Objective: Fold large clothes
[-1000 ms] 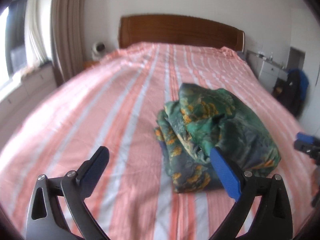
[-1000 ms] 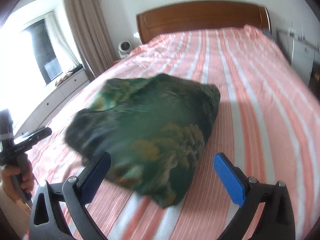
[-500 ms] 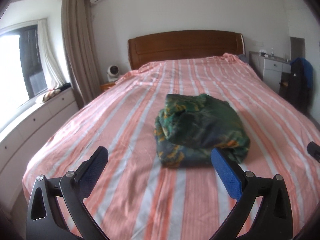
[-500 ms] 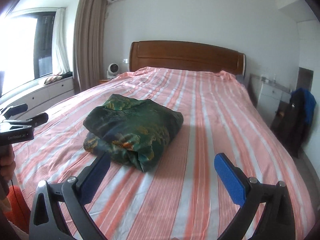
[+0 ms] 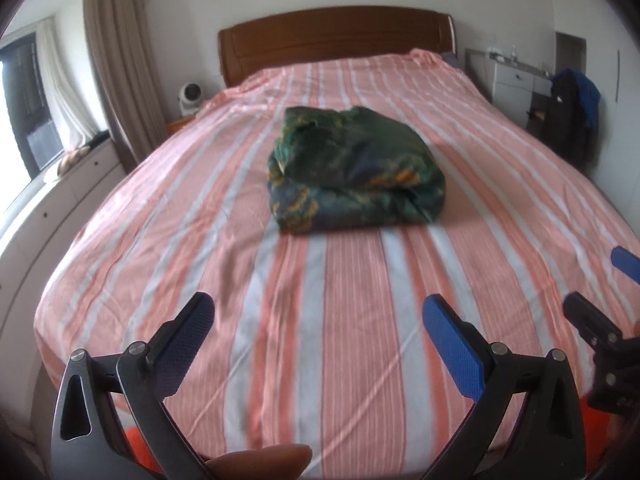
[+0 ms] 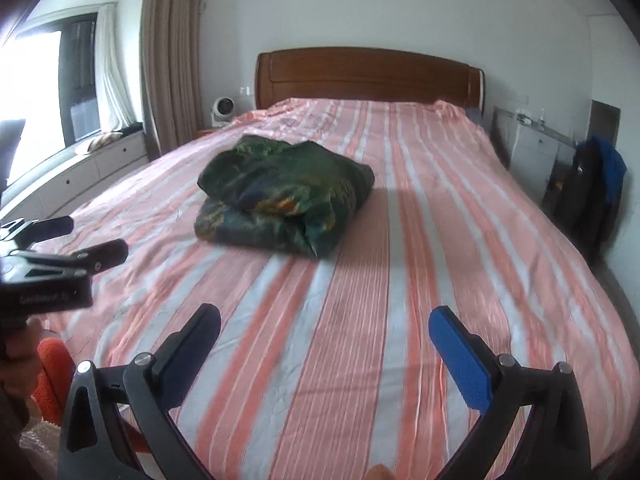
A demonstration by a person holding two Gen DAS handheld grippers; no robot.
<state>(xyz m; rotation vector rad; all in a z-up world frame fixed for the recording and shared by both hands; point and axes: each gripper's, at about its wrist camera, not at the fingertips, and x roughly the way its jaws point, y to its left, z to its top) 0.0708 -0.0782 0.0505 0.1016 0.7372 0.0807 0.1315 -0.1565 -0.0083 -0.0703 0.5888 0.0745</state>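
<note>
A dark green garment with orange print [image 5: 354, 170] lies folded into a thick bundle in the middle of the striped bed [image 5: 304, 320]; the right wrist view shows the same garment [image 6: 284, 196] left of centre. My left gripper [image 5: 320, 344] is open and empty, held over the foot of the bed well short of the bundle. My right gripper [image 6: 326, 346] is likewise open with nothing between its fingers, back near the bed's foot. Each gripper appears at the edge of the other's view: the right gripper [image 5: 600, 304] and the left gripper [image 6: 60, 240].
A wooden headboard [image 5: 336, 40] stands at the far end. White window-side cabinets [image 5: 48, 200] and a curtain [image 5: 120, 60] run along the left. On the right are a white dresser [image 5: 516, 80] and a dark bag with blue cloth [image 5: 572, 116]. A small fan [image 6: 222, 110] sits by the headboard.
Both grippers have pulled back from the folded garment toward the foot of the bed. The bundle now lies farther off, untouched, and both stay open.
</note>
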